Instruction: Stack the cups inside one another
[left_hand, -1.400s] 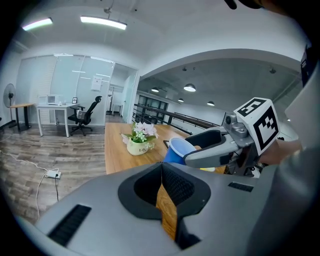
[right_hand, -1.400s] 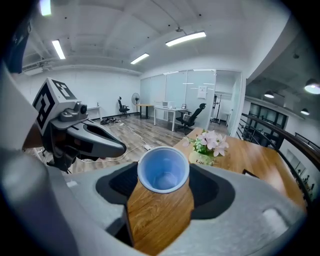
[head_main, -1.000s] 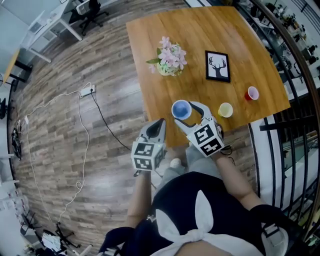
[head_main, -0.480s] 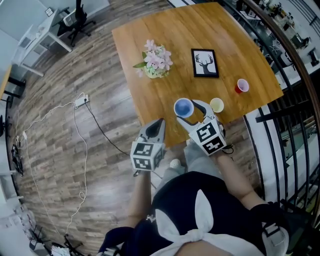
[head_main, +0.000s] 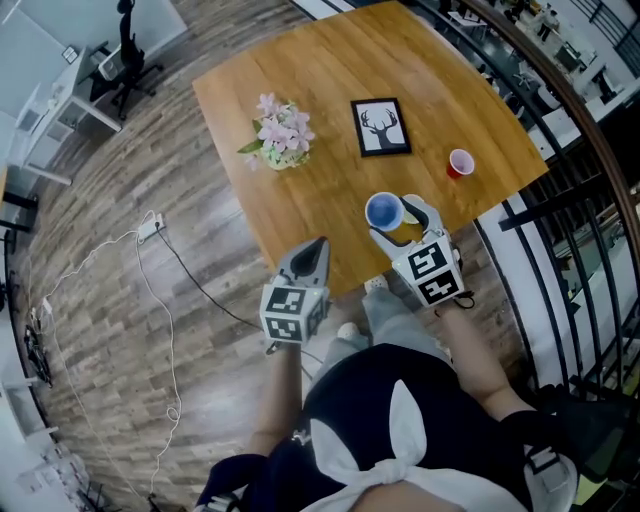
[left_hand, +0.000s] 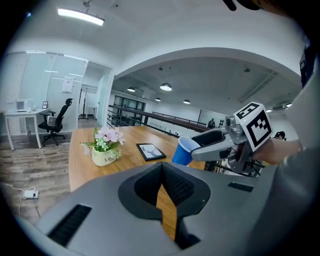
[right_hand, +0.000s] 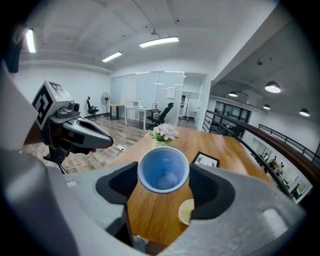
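My right gripper is shut on a blue cup, held upright above the wooden table's near edge. In the right gripper view the blue cup fills the gap between the jaws, its mouth facing the camera. A yellow cup stands on the table just below and to the right, half hidden by the right jaw. A small red cup stands farther right, near the table's edge. My left gripper hangs shut and empty off the table's near side, to the left of the blue cup.
On the table a pot of pink flowers stands at the left and a framed deer picture at the middle. A black railing runs along the right. A white cable lies on the wood floor.
My right gripper has carried the blue cup to the right, until it is over the yellow cup. The left gripper has stayed where it was.
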